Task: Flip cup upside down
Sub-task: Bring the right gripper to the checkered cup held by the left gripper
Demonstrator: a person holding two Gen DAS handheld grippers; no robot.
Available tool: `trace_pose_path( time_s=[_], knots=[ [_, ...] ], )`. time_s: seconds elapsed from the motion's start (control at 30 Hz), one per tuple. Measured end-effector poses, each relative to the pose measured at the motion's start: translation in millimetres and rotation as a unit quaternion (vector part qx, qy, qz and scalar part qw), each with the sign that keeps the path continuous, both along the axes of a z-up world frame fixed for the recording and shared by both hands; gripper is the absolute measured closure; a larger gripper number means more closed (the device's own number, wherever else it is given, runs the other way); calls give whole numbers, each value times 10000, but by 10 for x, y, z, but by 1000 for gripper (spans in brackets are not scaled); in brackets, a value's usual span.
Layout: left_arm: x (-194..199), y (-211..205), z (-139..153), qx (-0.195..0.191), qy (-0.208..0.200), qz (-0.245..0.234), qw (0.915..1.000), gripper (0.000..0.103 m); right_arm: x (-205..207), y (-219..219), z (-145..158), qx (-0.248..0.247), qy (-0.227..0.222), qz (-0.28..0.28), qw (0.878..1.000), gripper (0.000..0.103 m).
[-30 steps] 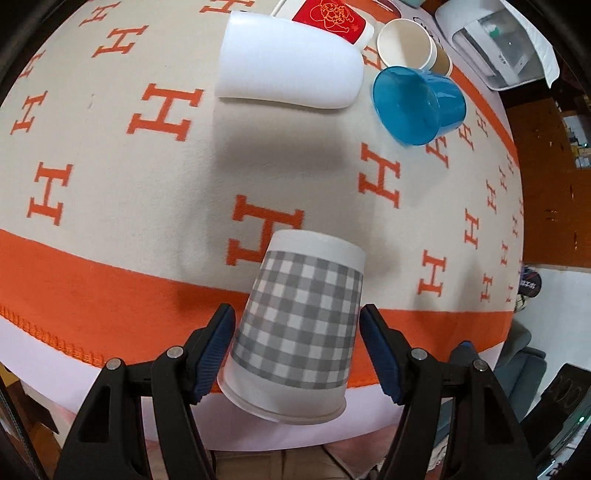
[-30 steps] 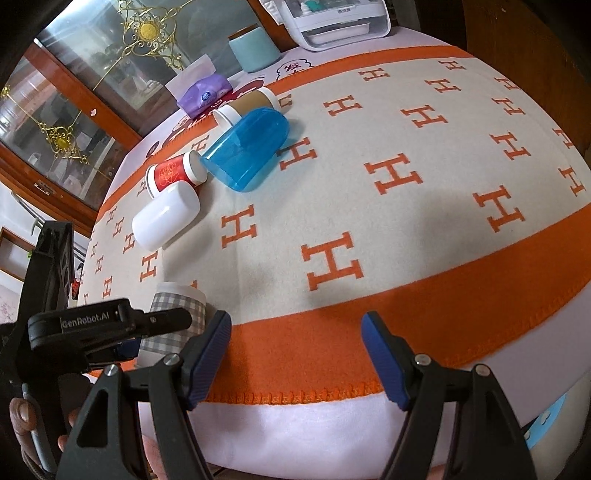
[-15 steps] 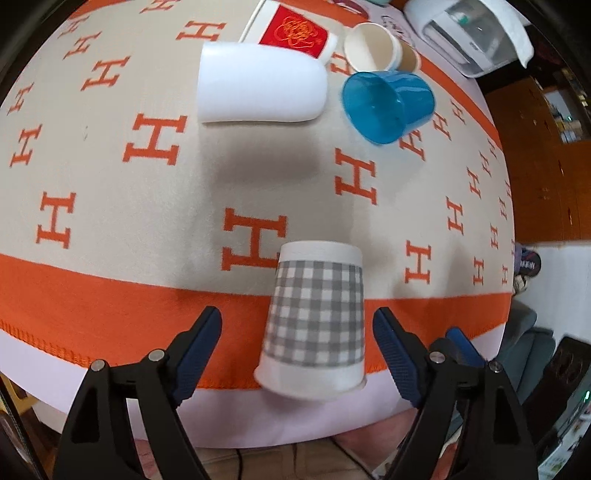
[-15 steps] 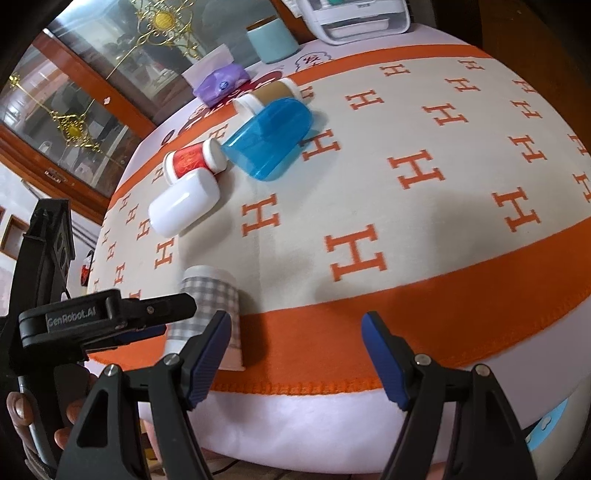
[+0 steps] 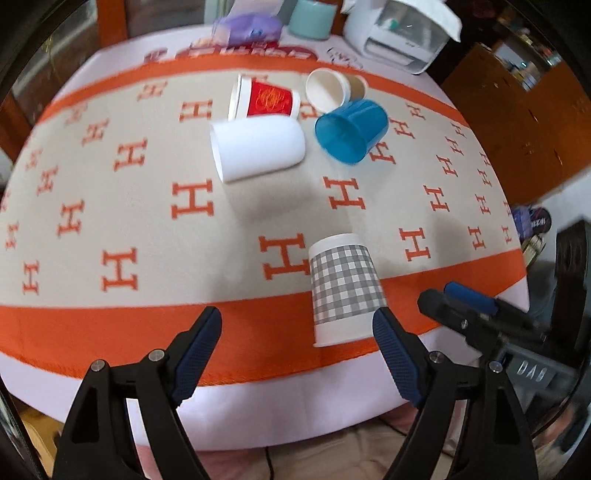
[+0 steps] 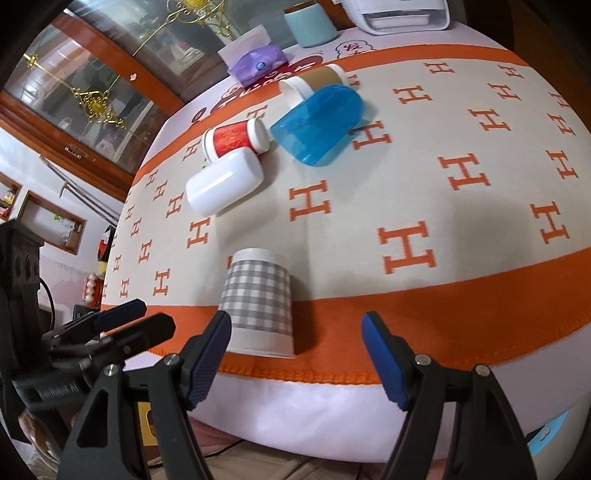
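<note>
A grey-checked paper cup point(image 5: 343, 290) stands upside down, rim down, on the orange band of the cloth near the table's front edge; it also shows in the right wrist view point(image 6: 258, 302). My left gripper point(image 5: 297, 354) is open and empty, drawn back from the cup, which sits just inside its right finger. My right gripper point(image 6: 295, 358) is open and empty, just in front of the cup. The right gripper shows in the left wrist view point(image 5: 476, 314), and the left gripper shows in the right wrist view point(image 6: 110, 328).
Further back lie a white cup point(image 5: 258, 149), a red cup point(image 5: 266, 101), a blue plastic cup point(image 5: 351, 131) and a brown paper cup point(image 5: 332, 90), all on their sides. A white appliance point(image 5: 402, 37), a teal canister point(image 5: 310, 16) and a purple pack point(image 5: 247, 27) stand at the far edge.
My left gripper has let go of the checked cup, opened wide and pulled back and up. The cup now stands alone, rim down. My right gripper has moved closer to it.
</note>
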State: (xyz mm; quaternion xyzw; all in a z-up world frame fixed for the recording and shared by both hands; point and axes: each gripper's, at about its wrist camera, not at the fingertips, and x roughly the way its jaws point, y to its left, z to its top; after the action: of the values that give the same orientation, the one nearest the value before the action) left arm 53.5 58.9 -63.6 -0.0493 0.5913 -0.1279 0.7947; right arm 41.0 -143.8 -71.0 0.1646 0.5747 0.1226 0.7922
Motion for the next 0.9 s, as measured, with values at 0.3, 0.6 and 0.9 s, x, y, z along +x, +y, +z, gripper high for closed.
trace_pose_path(
  time_s=[0.3,0.6,0.9],
  knots=[
    [-63,80,-107,171,-20,18,9998,20,121,202,-68,193,386,336,9985,30],
    [-63,202,-252,346,-25,123,9993,20,355,366,-218,314,939,498,9938,30],
    [-25,279,-414,407,20,190,9990,20,542,469,-403,190,1436,610,9876,30]
  ],
)
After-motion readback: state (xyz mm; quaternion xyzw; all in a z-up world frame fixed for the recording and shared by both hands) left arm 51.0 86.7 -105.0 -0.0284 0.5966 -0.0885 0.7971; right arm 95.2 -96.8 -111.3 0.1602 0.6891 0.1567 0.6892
